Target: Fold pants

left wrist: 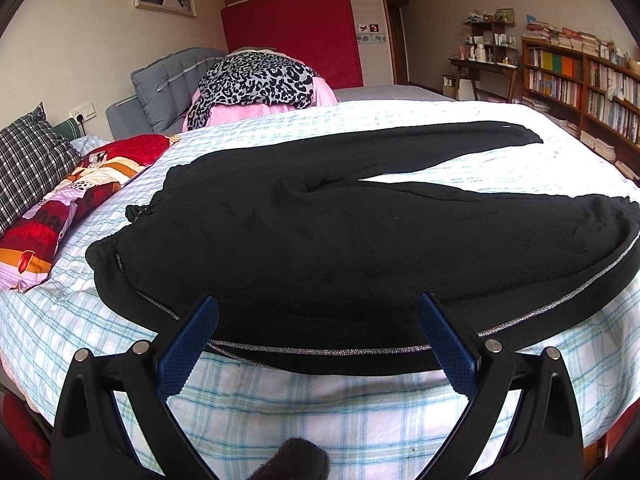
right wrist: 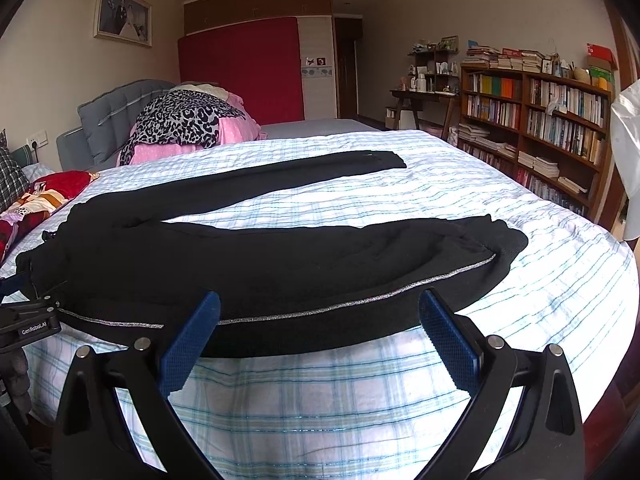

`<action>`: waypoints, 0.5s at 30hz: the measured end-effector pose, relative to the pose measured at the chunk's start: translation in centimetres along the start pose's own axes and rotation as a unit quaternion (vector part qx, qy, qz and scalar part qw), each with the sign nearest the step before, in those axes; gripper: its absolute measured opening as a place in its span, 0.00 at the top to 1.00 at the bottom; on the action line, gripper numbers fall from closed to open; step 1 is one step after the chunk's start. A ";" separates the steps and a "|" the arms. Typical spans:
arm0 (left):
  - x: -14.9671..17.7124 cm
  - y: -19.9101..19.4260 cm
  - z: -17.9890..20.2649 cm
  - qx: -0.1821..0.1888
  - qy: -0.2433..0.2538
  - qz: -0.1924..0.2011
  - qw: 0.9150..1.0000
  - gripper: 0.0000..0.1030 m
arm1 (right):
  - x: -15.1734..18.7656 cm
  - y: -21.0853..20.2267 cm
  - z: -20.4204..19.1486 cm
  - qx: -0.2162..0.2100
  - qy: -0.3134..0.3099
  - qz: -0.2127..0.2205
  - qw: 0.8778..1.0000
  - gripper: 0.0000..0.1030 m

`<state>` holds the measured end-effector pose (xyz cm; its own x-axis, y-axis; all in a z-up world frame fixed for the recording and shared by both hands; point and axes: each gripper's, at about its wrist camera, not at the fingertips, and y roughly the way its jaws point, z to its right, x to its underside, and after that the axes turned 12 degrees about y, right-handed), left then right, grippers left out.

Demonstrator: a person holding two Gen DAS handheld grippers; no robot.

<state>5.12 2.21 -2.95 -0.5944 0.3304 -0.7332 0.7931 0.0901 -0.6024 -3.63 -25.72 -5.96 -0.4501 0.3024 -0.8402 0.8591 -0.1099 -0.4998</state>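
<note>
1. Black sweatpants (left wrist: 320,236), silver side stripe (left wrist: 320,349): spread flat on the plaid bed sheet (left wrist: 320,412), legs apart, waistband toward the patterned pillow (left wrist: 60,216).
2. Left claw (left wrist: 318,320): jaws wide apart, holding nothing, at the near hip edge.
3. Right claw (right wrist: 320,320): jaws wide apart, empty, at the near leg's stripe.

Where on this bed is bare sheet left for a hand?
Bare sheet lies between the pants legs, beyond the cuffs toward the bookshelf, and along the near edge. Crowded: pillows and piled bedding.
</note>
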 end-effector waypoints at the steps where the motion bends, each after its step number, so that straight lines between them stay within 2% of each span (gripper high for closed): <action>1: -0.1 0.2 -0.1 -0.001 -0.001 -0.001 1.000 0.05 | -0.1 0.1 -0.1 -0.001 -0.001 0.000 1.000 0.03; 15: -0.9 4.6 -2.5 -0.021 -0.017 -0.031 0.999 0.05 | -1.2 3.4 -2.5 -0.018 -0.014 -0.023 0.999 0.03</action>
<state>9.66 4.63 -4.25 -0.6468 0.2915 -0.7047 0.7585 0.1490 -0.6344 0.41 -24.09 -6.15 -0.4957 0.2804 -0.8220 0.8452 -0.0619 -0.5308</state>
